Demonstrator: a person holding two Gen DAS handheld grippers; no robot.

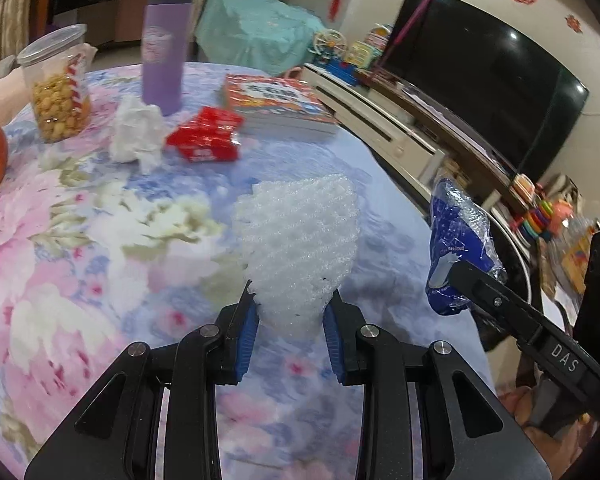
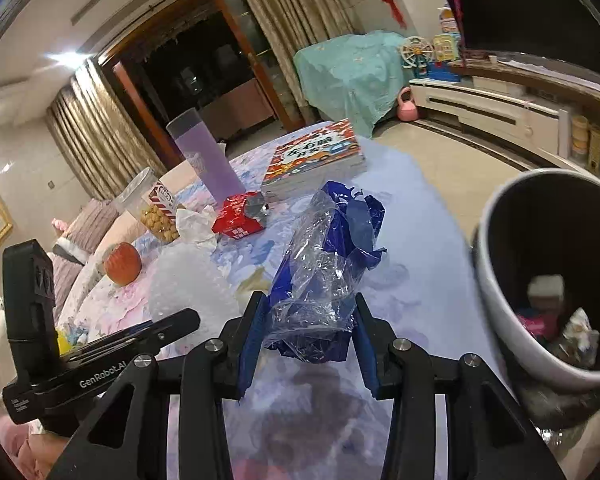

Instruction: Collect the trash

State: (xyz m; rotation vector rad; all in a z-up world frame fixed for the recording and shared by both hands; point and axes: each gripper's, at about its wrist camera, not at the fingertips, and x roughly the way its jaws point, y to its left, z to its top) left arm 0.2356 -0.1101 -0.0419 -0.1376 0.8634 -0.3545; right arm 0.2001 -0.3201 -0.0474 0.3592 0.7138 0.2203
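While the left gripper [image 1: 290, 312] pinches the foam net [image 1: 300, 248] and the right gripper [image 2: 308, 332] clamps the blue wrapper [image 2: 324, 264] above the table [image 1: 100, 240], I keep both grips firm toward the bin [image 2: 500, 300].

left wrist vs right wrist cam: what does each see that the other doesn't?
Left wrist only: the television and the foam netting gripped by the left hand-held gripper.
Right wrist only: the trash bin with litter inside, and the curtains.
Both: blue plastic wrapper in the right hand-held gripper, purple bottle, book, red packet, snack jar.
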